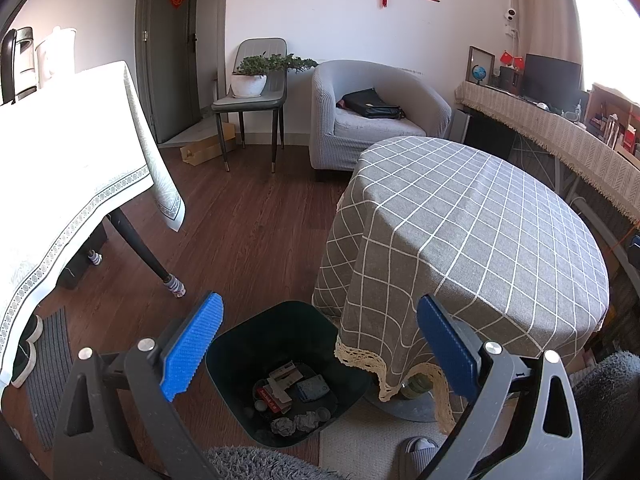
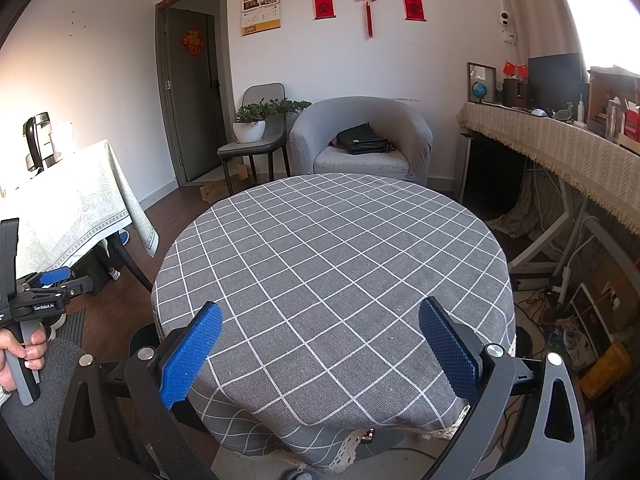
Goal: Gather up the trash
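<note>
Both tongs wide apart and holding nothing: left tongs point(image 1: 318, 344) above the dark bin point(image 1: 280, 372) on the floor beside the round checked surface point(image 1: 480, 232), right tongs point(image 2: 320, 346) over that bare cloth. Trash point(image 1: 290, 400) already in the bin: crumpled paper balls, flattened cartons, wrappers. Likely light, soft, crushable, hardly fragile; best pinched gently across a ball's middle or a carton's edge. No loose trash visible elsewhere.

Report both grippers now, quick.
Left gripper: open, empty, above the bin.
Right gripper: open, empty, over the round table.
</note>
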